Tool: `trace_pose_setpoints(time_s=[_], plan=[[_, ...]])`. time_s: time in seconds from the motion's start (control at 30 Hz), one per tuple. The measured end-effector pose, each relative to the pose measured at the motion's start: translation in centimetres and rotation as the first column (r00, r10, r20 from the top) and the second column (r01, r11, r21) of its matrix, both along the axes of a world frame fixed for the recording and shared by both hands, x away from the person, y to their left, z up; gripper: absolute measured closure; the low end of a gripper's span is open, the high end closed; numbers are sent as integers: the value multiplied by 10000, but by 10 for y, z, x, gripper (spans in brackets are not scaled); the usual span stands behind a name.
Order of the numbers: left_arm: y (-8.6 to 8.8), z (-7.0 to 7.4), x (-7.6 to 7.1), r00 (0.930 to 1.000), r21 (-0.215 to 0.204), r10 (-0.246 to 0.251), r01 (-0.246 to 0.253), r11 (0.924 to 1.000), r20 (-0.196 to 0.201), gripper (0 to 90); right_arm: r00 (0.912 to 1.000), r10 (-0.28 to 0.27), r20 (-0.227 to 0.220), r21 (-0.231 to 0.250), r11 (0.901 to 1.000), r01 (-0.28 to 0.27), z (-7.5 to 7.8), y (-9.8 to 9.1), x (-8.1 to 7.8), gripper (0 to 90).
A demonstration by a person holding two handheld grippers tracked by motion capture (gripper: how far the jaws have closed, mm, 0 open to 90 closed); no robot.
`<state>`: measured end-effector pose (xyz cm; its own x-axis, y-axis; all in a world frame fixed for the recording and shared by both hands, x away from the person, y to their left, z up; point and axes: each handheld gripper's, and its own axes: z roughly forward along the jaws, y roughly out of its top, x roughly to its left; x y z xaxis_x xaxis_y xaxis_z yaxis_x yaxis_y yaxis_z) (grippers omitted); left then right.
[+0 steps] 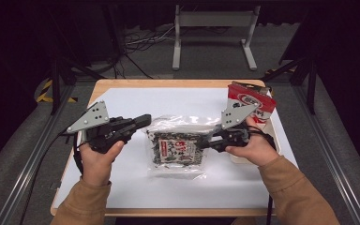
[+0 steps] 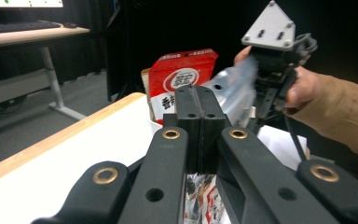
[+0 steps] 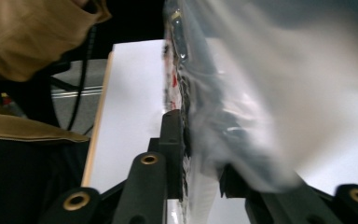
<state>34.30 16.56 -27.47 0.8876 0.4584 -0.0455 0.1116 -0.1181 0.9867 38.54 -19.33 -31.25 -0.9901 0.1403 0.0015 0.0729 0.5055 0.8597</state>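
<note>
Clear seaweed snack bag (image 1: 177, 147) lay on the bench (image 1: 122, 187); right claw (image 1: 209, 140) clamped its edge, left claw (image 1: 143, 121) together, empty. Lifting likely came next.

Clear seaweed packet (image 1: 177, 149), flat mid-table, right edge lifted

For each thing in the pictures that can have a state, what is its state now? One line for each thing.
left gripper: jaws shut, nothing between them, held over the table beside the bag.
right gripper: jaws around the right edge of the clear bag.
clear bag: sealed, dark contents inside, right edge lifted, the rest on the table.
red pouch: upright, at the table's far right corner.
</note>
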Motion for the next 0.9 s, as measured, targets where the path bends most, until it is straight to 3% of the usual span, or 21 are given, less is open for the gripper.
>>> trace_pose_setpoints(time_s=[0.23,0.3,0.53,0.7,0.9], plan=[[7,0,1,9999,-366,82,-86,9993,-119,900,10000,-36,2,-47,10000,36,10,0,-10,765],[8,0,2,9996,-397,65,-75,9992,-271,790,9998,-154,-103,-38,9999,153,13,-1,-13,766],[10,0,1,9993,-92,285,-287,9995,-240,641,9973,-634,-368,329,9974,646,24,-17,-17,767],[13,-4,4,9983,486,475,-458,9978,-339,538,9941,-1014,-385,453,9936,1031,34,-32,-20,766],[16,-17,13,9941,1265,983,-919,9877,-450,513,9873,-1546,-368,638,9856,1567,43,-49,-21,766]])
